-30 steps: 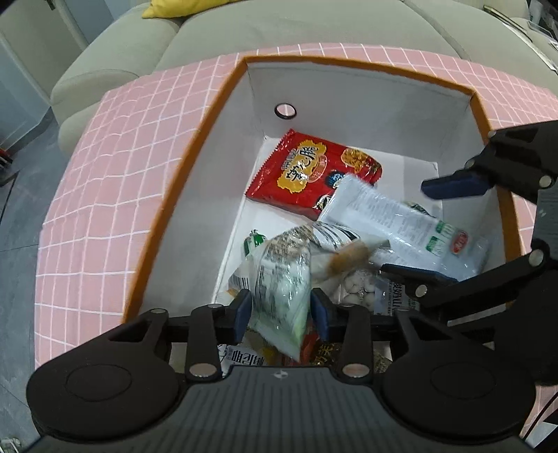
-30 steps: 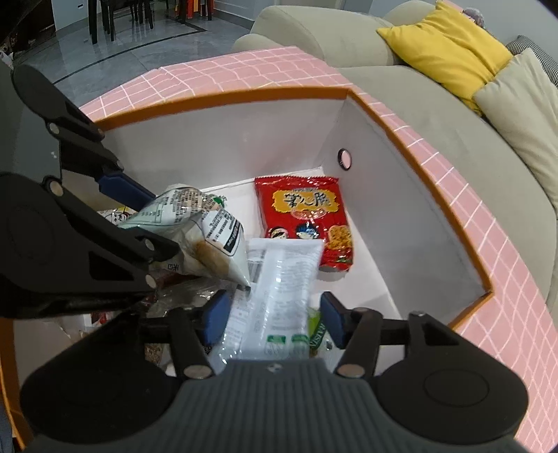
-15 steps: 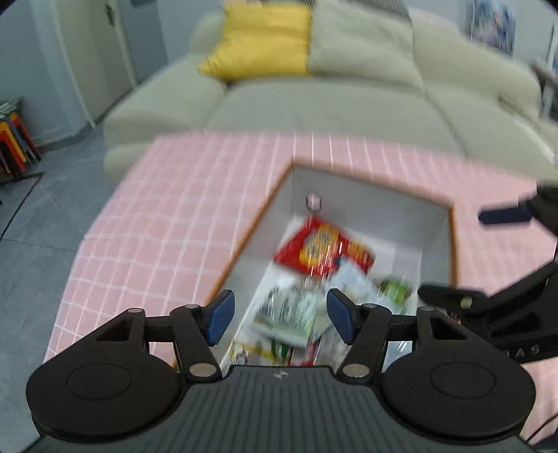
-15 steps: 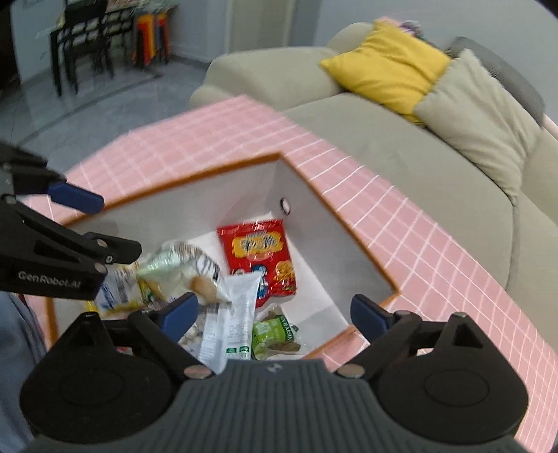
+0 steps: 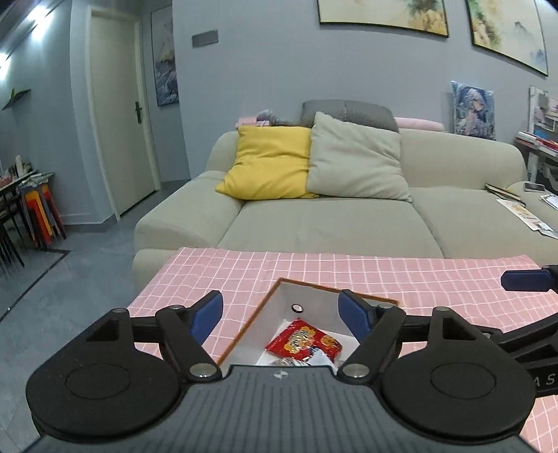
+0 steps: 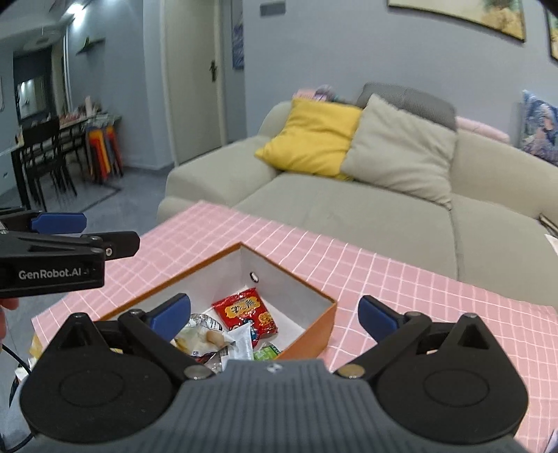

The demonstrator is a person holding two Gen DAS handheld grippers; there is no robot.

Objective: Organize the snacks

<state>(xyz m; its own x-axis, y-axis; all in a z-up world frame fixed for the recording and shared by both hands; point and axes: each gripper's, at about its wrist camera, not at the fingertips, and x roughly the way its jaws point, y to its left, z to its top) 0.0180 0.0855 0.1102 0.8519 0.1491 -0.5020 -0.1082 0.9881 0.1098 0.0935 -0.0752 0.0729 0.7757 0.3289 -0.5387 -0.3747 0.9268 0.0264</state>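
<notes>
Pink checked tablecloth (image 6: 401, 278) | orange box (image 6: 310, 334) holds red snack packet (image 6: 246, 312) and other snacks | left gripper (image 5: 280, 312) spread, empty | right gripper (image 6: 275, 312) spread, empty, above box

Blue-grey walls, white door (image 5: 120, 139), framed paintings (image 5: 383, 15) above beige sofa (image 5: 348, 216) with yellow cushion (image 5: 268, 162) and beige cushion (image 5: 355, 158); grey tiled floor (image 5: 52, 282), stacked stools (image 5: 42, 216) at left.

snacks (image 6: 244, 313) in box (image 6: 307, 338), sofa (image 6: 348, 209) behind
</notes>
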